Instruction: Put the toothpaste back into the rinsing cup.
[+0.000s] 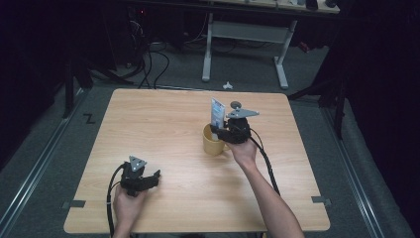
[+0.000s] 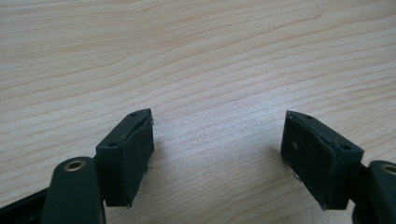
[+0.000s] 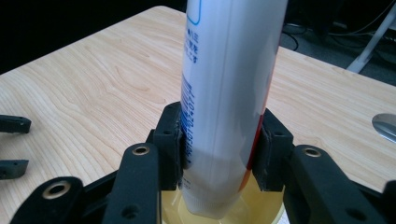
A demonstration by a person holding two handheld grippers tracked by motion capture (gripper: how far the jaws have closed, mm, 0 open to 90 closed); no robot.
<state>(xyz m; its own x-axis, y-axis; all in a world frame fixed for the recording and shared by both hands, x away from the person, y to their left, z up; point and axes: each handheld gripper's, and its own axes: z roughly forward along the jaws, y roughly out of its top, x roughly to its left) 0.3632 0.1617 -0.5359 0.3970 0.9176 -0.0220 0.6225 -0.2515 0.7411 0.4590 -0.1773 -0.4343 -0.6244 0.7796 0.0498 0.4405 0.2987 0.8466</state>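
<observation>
Currently, in the high view, the right gripper (image 1: 221, 130) is clamping a white tube (image 1: 217, 113) upright over a yellow mug (image 1: 212, 142) mid-bench; the mug is standing loose, so a sideways nudge from the tube could be tipping or sliding it. The left gripper (image 1: 148, 179) is resting near the front edge of the bench (image 1: 163, 124), released and holding nothing. Room is looking dark, cables trailing on grey floor, another table frame sitting behind. In the left gripper view, jaws are standing wide apart over bare pale woodgrain. In the right gripper view, jaws are pinching the tube low, its cap end sitting just inside the mug mouth; squeezing a soft tube may be deforming it, risking a slip.
</observation>
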